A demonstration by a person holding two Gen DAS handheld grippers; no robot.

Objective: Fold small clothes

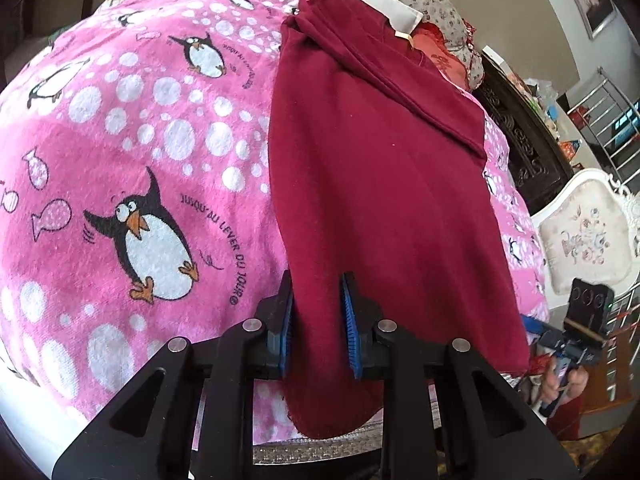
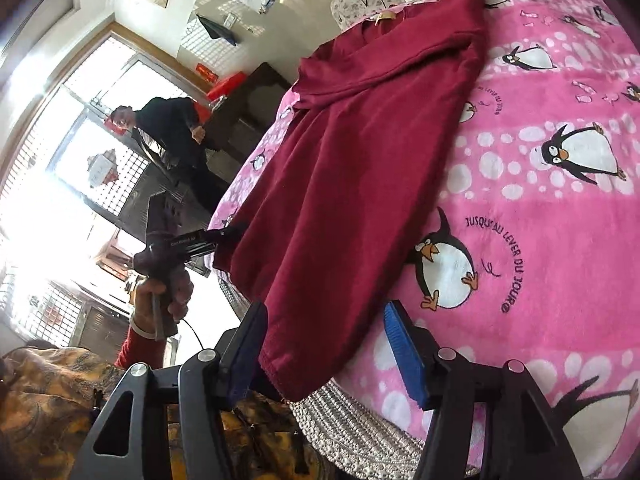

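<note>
Maroon garment [image 1: 384,184] first — it lies long and narrow on the pink penguin blanket [image 1: 132,152], sides already turned in, a sleeve folded slantwise across its far end, and the near hem hanging off the blanket's edge. So the lengthwise folds look done; by my reading the crosswise fold, hem up toward the collar, is what's left, and it hasn't begun.

Now the left gripper [image 1: 318,316]: blue pads drawn in narrow on the hem's left corner, cloth bunched between them — that's a grip. Over to the right gripper [image 2: 334,350]: jaws standing fairly wide, the hem's other corner [image 2: 288,376] lying in the gap, the outer pad close by the cloth but the inner pad clear of it, so nothing is pinched there yet. One corner taken, one still to catch before any lift.
</note>
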